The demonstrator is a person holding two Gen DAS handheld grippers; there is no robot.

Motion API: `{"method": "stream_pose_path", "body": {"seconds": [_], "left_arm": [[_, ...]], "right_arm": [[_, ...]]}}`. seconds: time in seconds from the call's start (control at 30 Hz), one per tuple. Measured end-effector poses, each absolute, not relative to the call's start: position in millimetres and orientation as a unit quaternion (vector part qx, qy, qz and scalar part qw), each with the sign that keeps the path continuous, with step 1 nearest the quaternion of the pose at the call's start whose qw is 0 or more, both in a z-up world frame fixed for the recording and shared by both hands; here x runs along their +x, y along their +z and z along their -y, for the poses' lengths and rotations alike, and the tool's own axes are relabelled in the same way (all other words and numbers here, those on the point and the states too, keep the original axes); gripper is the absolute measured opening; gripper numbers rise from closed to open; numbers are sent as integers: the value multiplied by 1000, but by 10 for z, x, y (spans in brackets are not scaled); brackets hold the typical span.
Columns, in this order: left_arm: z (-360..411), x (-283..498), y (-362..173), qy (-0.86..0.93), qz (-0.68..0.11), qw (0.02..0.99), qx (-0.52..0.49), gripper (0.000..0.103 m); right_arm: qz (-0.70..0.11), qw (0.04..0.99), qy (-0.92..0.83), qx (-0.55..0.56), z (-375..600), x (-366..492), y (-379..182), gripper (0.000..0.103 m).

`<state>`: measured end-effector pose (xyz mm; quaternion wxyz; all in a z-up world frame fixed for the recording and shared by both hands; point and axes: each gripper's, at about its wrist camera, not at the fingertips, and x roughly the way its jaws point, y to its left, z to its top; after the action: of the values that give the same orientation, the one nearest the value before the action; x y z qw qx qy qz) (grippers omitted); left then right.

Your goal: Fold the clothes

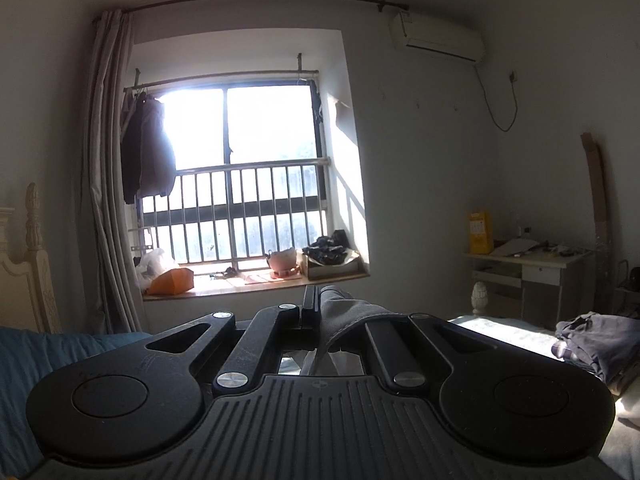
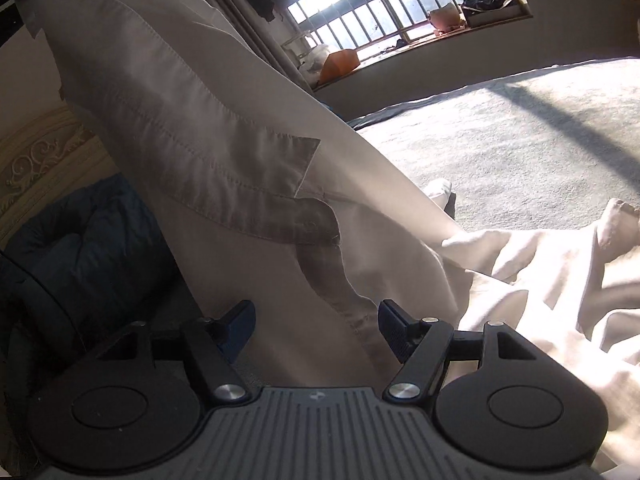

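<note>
Up on the windowsill [image 1: 256,286] I see an open box [image 1: 332,266] holding dark items I can't identify, and beside it a pinkish basket [image 1: 282,262] whose contents are hidden. My left gripper [image 1: 320,312] is clenched on a fold of the beige garment [image 2: 208,128], lifted toward the window [image 1: 240,176]. My right gripper [image 2: 316,328] is released, its blue pads either side of the garment's stitched placket. The cloth hangs from upper left and trails onto the sunlit bed [image 2: 520,140]. A cluttered surface [image 1: 528,258] stands against the far wall, and folded dark clothes [image 1: 600,340] lie on the bed.
</note>
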<state>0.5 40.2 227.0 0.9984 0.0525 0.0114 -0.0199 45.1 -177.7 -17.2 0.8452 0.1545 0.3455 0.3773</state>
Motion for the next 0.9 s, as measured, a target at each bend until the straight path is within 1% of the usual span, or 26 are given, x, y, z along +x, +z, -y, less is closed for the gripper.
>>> {"method": "stream_pose_path", "body": {"seconds": [0.07,0.1,0.17,0.2,0.23,0.3,0.33,0.47,0.57,0.6,0.67,0.7,0.73,0.77,0.8,0.9], "left_arm": [[-397,-31,2278,-19,-7,998,53,0],[-403,-45,2279,-17,-6,998,54,0],[-419,-65,2278,-12,-3,998,55,0],[-430,-70,2276,-9,-2,998,56,0],[-451,-76,2275,-6,-2,998,55,0],[-505,-85,2279,3,-1,999,51,0],[-536,-95,2277,7,0,999,49,0],[-686,-149,2270,29,6,999,37,0],[-807,-166,2266,29,-1,999,14,0],[-832,-173,2267,27,-3,1000,10,0],[-859,-199,2267,22,-4,1000,4,0],[-860,-216,2265,19,-2,1000,4,0],[-860,-234,2262,16,-1,1000,3,0],[-856,-252,2257,13,1,1000,5,0],[-844,-266,2255,11,3,1000,8,0],[-805,-306,2253,4,8,1000,20,0]], "right_arm": [[-356,838,381,157,1733,489,-268,66],[-362,835,383,159,1711,508,-316,62],[-364,830,389,164,1694,515,-363,46],[-361,829,394,168,1699,502,-363,28],[-349,836,392,159,1708,463,-332,14],[-323,854,380,148,1756,396,-243,2],[-309,865,369,146,1796,367,-186,0],[-233,912,308,135,2030,290,149,0],[-203,922,296,148,2215,306,376,0],[-215,906,319,177,2274,362,395,0],[-248,868,362,232,2350,510,352,3],[-268,846,382,257,2367,600,293,13],[-283,833,399,258,2342,689,231,43],[-297,819,416,259,2317,776,169,59],[-298,816,424,254,2277,818,117,79],[-312,802,448,243,2128,948,-56,80]]}}
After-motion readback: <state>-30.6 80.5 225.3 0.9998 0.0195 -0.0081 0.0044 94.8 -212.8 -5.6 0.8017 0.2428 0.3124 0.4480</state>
